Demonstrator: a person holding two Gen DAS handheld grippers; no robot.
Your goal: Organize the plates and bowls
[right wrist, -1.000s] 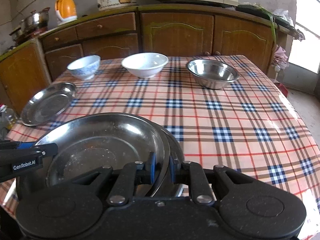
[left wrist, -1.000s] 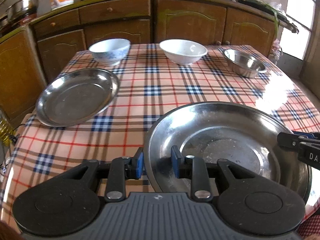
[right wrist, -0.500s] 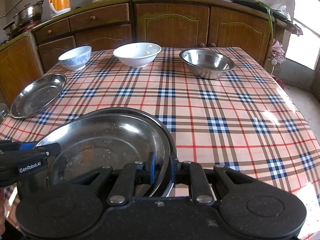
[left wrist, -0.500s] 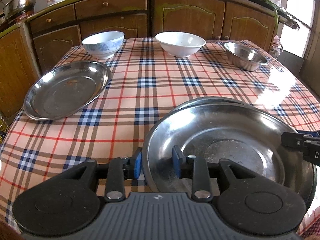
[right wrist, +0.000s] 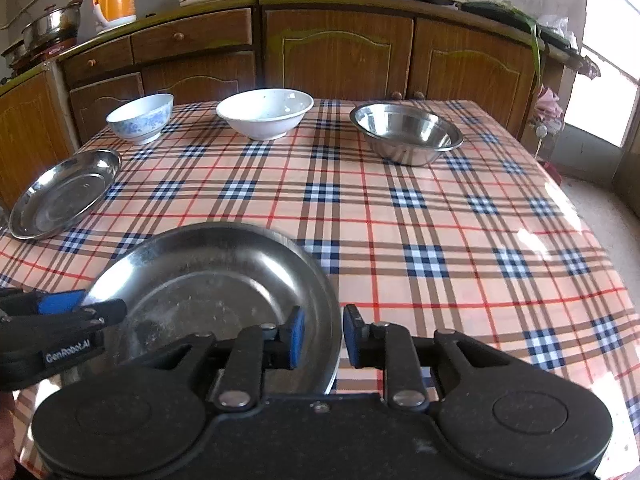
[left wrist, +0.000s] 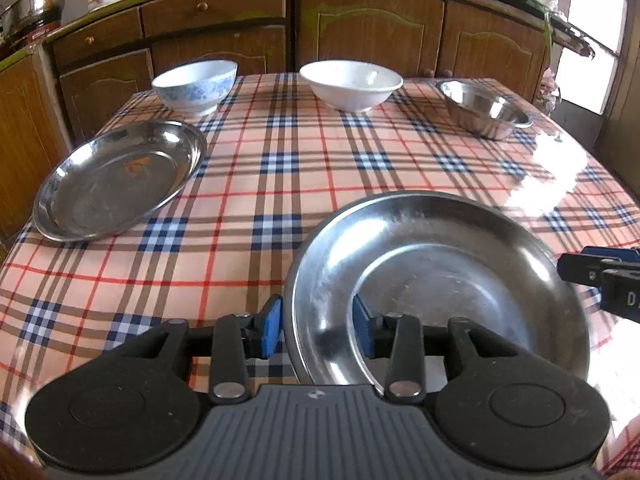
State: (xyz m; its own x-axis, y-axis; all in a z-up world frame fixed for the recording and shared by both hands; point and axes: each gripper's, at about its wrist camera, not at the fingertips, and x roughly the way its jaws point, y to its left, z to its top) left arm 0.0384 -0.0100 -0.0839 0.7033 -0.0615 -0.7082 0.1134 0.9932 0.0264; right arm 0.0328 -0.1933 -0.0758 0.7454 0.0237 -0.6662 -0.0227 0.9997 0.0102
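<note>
On the table [right wrist: 440, 240], three bowls stand in a row at the far side: patterned bowl [right wrist: 141, 118] left, white bowl [right wrist: 265, 113] middle, steel bowl [right wrist: 406, 133] right. A steel plate [right wrist: 64, 199] lies at the left edge, the large steel plate [right wrist: 208, 280] nearest.

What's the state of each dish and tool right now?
Near steel plate: flat on the table, rim between both tools' pads, not pinched.
Far steel plate: empty, flat.
Patterned bowl: upright, empty.
White bowl: upright, empty.
Steel bowl: upright, empty.
Left tool: just opened.
Right tool: just opened.
</note>
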